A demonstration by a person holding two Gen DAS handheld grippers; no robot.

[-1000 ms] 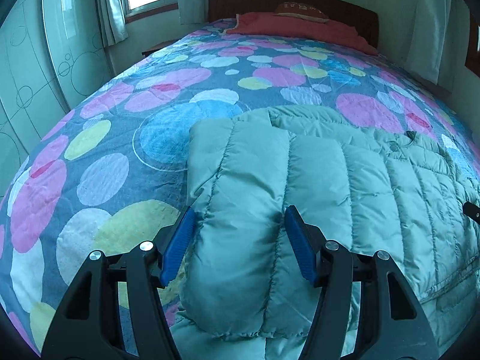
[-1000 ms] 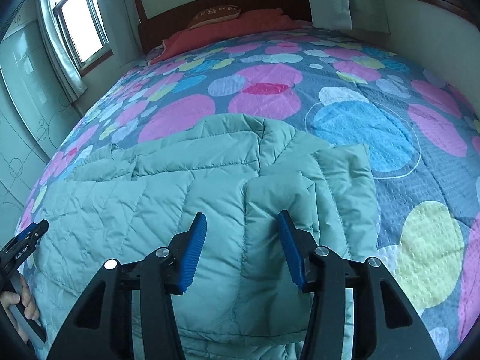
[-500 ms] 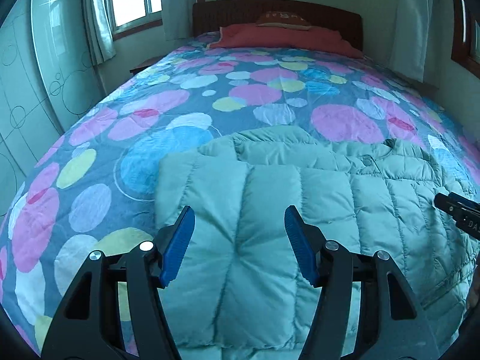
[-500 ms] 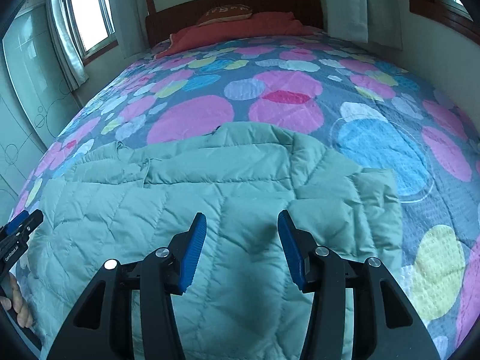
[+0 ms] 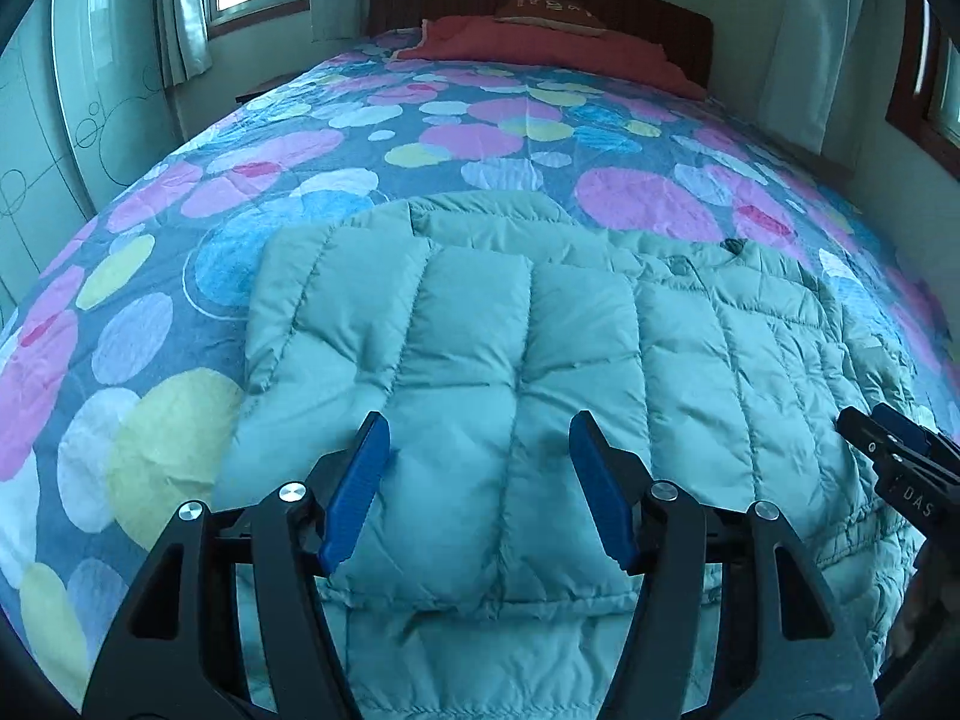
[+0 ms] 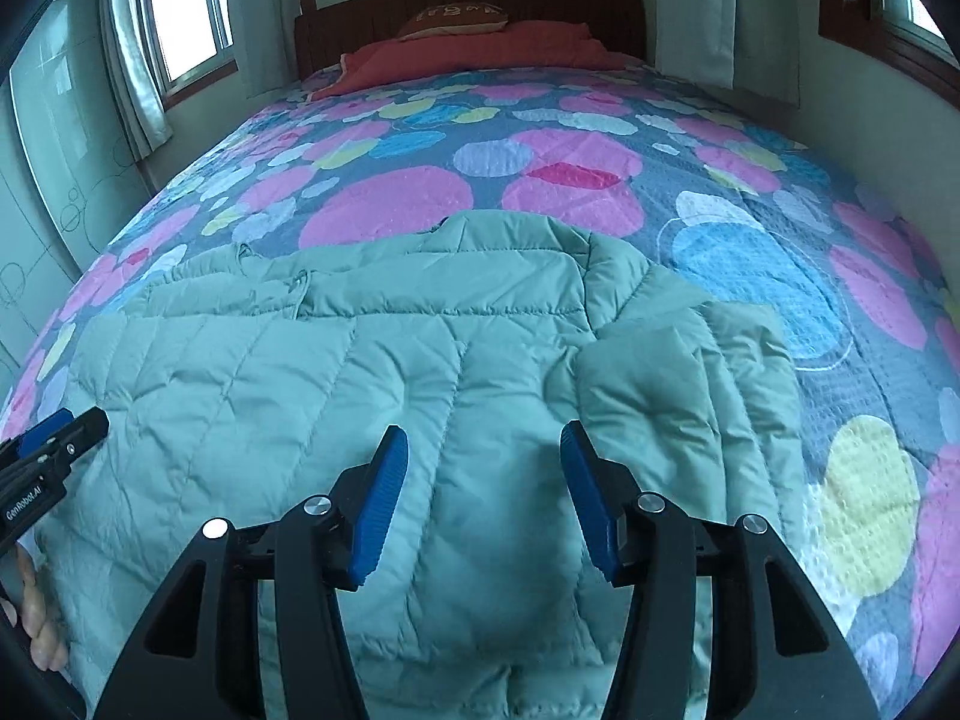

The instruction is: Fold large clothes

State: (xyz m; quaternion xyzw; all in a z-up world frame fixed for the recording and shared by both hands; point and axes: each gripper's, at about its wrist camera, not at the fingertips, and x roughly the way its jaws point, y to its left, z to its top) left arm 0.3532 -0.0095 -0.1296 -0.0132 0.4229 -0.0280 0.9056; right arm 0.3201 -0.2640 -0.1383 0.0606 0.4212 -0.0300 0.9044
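Padding and bulk explain most of this layout: the green quilted jacket lies spread flat across the near part of the bed, on the circle-patterned bedspread, where a big garment has room to be folded without hanging off an edge. Its collar points to the far side, toward the red pillow and headboard.

On the left a sleeve or side panel lies folded in over the body, and on the right another panel is likewise turned in, which likely narrows the jacket into a strip before a fold from near to far.

Left tongs hover above the left folded panel, set wide with nothing between the blue pads. Right tongs hang over the right half of the jacket; their jaws are opening, and no fabric is pinched between them either. Each pair shows at the edge of the other's view, so they sit side by side over the garment.

Both being empty and over the near hem suggests the side folds are done and a grip on the hem comes next.
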